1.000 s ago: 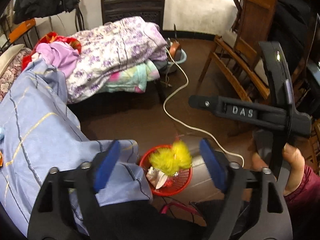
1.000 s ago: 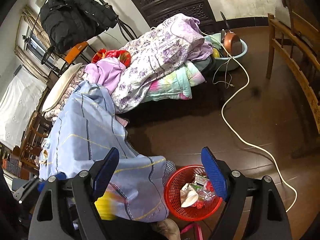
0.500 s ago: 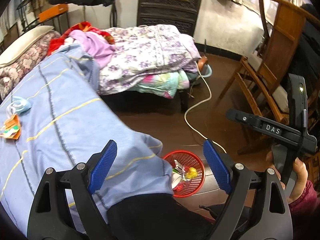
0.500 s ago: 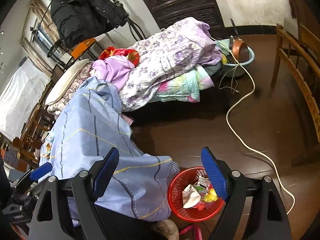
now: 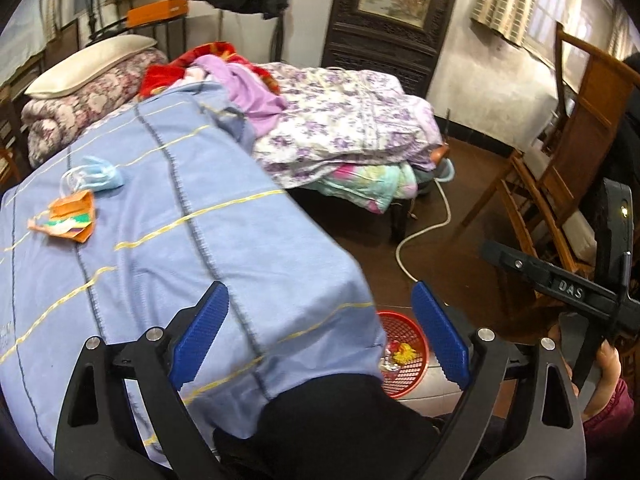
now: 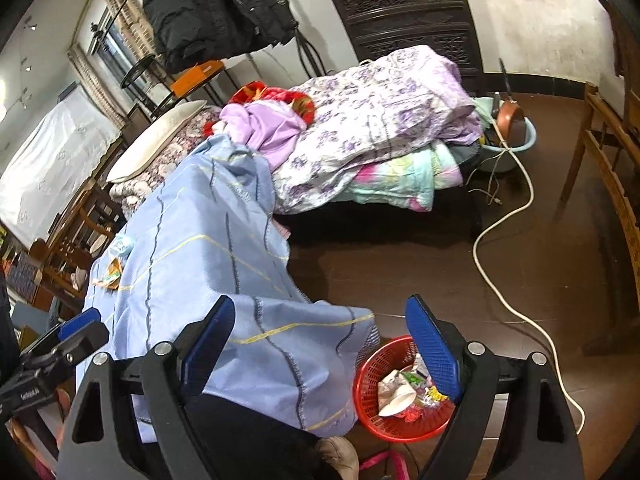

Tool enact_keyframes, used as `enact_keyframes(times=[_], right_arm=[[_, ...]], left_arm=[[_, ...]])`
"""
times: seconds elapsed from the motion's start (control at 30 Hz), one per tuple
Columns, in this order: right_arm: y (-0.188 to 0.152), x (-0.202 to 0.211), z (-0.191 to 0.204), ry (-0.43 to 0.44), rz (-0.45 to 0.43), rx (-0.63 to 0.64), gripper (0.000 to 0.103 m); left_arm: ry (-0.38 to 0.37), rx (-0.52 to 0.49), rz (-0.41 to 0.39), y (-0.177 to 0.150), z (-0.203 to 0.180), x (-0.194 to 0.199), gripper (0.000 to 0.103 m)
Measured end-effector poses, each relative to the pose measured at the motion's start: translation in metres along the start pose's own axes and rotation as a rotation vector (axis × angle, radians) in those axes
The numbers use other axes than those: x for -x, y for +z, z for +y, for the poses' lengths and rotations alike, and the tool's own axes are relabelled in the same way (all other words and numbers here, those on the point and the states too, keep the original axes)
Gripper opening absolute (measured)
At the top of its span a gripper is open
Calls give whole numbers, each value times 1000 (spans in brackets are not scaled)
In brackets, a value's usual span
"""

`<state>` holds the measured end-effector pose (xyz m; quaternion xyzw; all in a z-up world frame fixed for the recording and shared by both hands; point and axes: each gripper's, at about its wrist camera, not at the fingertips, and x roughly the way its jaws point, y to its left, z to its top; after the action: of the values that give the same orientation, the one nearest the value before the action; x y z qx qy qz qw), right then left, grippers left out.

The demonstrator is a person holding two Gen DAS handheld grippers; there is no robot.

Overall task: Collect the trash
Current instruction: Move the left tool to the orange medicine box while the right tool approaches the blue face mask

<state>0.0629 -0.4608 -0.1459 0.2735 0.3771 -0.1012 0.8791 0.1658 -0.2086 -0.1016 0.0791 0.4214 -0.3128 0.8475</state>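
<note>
A red trash basket (image 6: 400,400) stands on the floor by the corner of the blue cloth; it holds paper, wrappers and a yellow piece, and also shows in the left wrist view (image 5: 408,356). On the blue cloth (image 5: 180,220) lie an orange wrapper (image 5: 68,218) and a blue face mask (image 5: 96,172); both are small in the right wrist view (image 6: 114,270). My left gripper (image 5: 320,336) is open and empty above the cloth. My right gripper (image 6: 320,340) is open and empty over the basket's edge; it also shows in the left wrist view (image 5: 560,280).
Piled floral bedding (image 5: 340,128) lies beyond the cloth. A white cable (image 6: 500,240) runs across the brown floor. Wooden chairs (image 5: 560,160) stand at the right. A blue basin with a pan (image 6: 508,136) sits by the bed.
The yellow piece left my left gripper and now lies in the basket. My left gripper has swung up and left over the blue cloth. The right gripper has barely moved.
</note>
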Motion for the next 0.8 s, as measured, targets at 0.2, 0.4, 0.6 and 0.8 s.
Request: enact_keyframes(times=[0.2, 0.4, 0.6, 0.8], right_arm=[[-10, -19, 30, 25, 55, 55, 86], [-15, -33, 52, 28, 86, 99, 86], [-13, -42, 68, 33, 94, 124, 86], [-10, -47, 84, 23, 100, 162, 86]], left_arm=[[111, 96, 5, -2, 59, -2, 91], [281, 280, 31, 15, 158, -11, 92], [348, 450, 45, 52, 231, -31, 92], [422, 448, 80, 74, 242, -64, 92]])
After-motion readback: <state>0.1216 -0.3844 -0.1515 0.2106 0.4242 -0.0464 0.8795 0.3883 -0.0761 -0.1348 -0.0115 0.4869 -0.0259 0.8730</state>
